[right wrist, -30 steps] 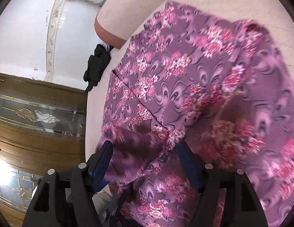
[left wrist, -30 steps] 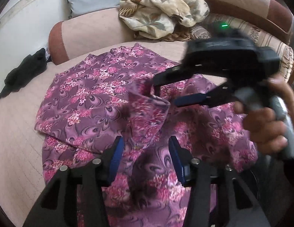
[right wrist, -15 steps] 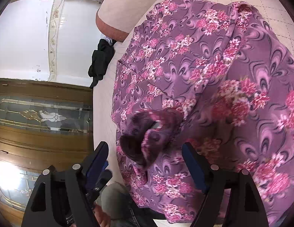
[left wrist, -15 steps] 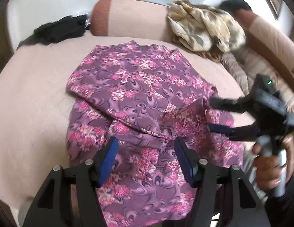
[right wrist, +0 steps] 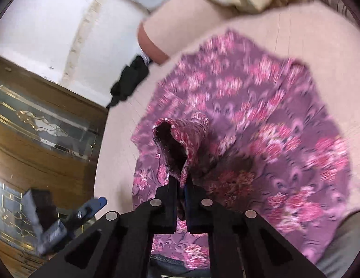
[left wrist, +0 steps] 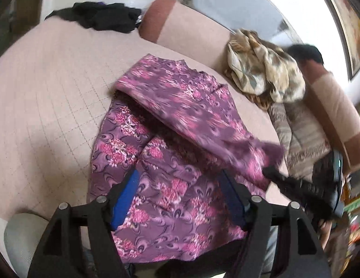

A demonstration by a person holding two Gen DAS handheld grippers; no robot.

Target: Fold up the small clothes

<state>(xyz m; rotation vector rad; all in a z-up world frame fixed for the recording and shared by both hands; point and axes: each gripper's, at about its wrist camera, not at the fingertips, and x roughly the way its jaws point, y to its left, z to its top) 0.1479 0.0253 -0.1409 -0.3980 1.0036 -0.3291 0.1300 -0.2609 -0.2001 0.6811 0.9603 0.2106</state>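
The purple floral garment (left wrist: 170,162) lies spread on the pink quilted cushion (left wrist: 52,106) in front of me, and my right gripper (right wrist: 182,185) has its fingers pressed together on a bunched edge of it, lifting a fold clear of the rest. My left gripper (left wrist: 177,199) hangs over the near part of the cloth with its blue-padded fingers (left wrist: 125,199) spread wide and nothing between them. Around it, a crumpled beige patterned cloth (left wrist: 265,76) sits against the sofa back, a black garment (left wrist: 103,18) lies at the cushion's far corner, and a wooden glass-panelled door (right wrist: 36,139) stands off to the left.
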